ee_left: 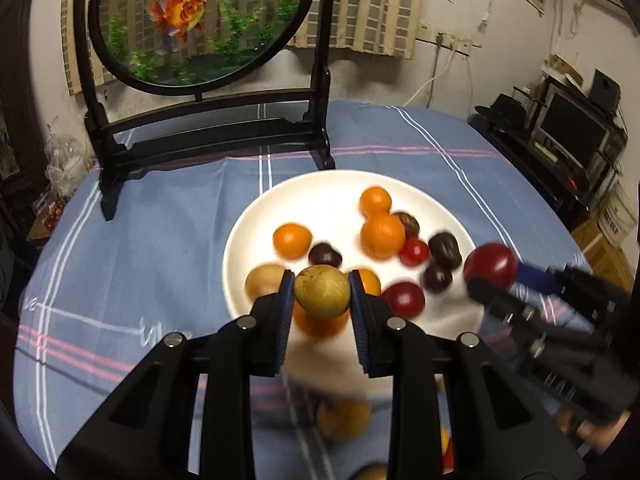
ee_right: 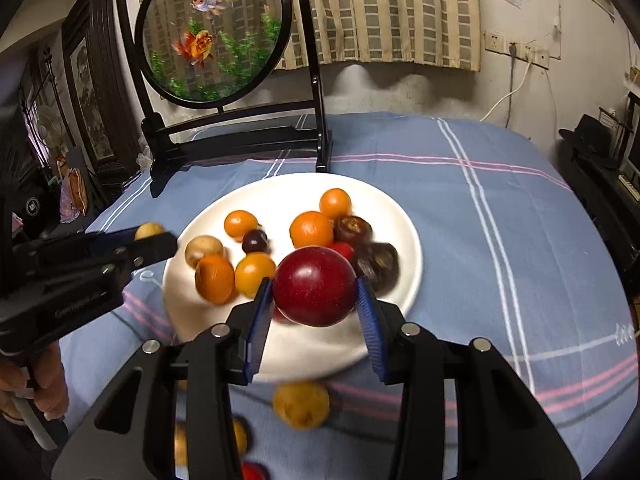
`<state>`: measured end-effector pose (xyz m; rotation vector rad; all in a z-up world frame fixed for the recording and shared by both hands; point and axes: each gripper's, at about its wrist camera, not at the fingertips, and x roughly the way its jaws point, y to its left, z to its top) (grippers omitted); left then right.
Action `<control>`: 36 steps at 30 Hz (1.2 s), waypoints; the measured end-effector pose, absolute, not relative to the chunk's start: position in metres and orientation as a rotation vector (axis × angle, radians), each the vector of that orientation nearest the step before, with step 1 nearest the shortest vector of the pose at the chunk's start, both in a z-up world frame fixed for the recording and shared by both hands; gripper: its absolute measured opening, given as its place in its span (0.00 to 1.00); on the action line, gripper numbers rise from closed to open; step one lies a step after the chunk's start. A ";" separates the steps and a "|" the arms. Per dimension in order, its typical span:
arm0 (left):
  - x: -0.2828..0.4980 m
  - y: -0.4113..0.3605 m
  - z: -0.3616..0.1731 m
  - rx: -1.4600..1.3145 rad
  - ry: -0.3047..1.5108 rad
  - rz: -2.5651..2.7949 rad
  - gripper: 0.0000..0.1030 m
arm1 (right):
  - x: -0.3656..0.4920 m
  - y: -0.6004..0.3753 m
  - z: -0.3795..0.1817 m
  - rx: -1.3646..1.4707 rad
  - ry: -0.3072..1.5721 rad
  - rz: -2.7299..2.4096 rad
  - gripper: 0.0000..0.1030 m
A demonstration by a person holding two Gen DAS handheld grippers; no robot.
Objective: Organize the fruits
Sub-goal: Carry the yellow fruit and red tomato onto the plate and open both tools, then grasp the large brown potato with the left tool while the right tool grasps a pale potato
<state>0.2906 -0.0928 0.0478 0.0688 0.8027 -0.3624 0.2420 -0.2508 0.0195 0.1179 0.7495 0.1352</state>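
With both grippers loaded, I have two fruits over the round white ceramic plate [ee_right: 404, 280].

My left gripper [ee_left: 322, 292] clamps a small yellow-brown round fruit [ee_left: 322, 290]; my right gripper [ee_right: 315, 286] pinches a glossy dark-red plum [ee_right: 314, 285]. Oranges, red and dark fruits already sit on the plate, so I judge the job well along, though a few fruits remain on the blue checked desk cloth [ee_right: 500, 240] nearer me.
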 end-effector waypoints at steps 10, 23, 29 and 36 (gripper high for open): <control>0.344 -0.101 0.023 0.025 0.822 -0.254 0.76 | 0.287 -0.250 0.003 0.211 0.804 0.141 0.53; 0.297 -0.077 0.035 -0.009 0.829 -0.269 0.84 | 0.231 -0.271 0.014 0.274 0.790 0.141 0.54; 0.253 -0.067 0.029 0.018 0.825 -0.278 0.87 | 0.193 -0.277 0.012 0.270 0.788 0.109 0.65; 0.213 -0.054 0.007 0.007 0.860 -0.290 0.88 | 0.167 -0.282 -0.007 0.298 0.797 0.115 0.65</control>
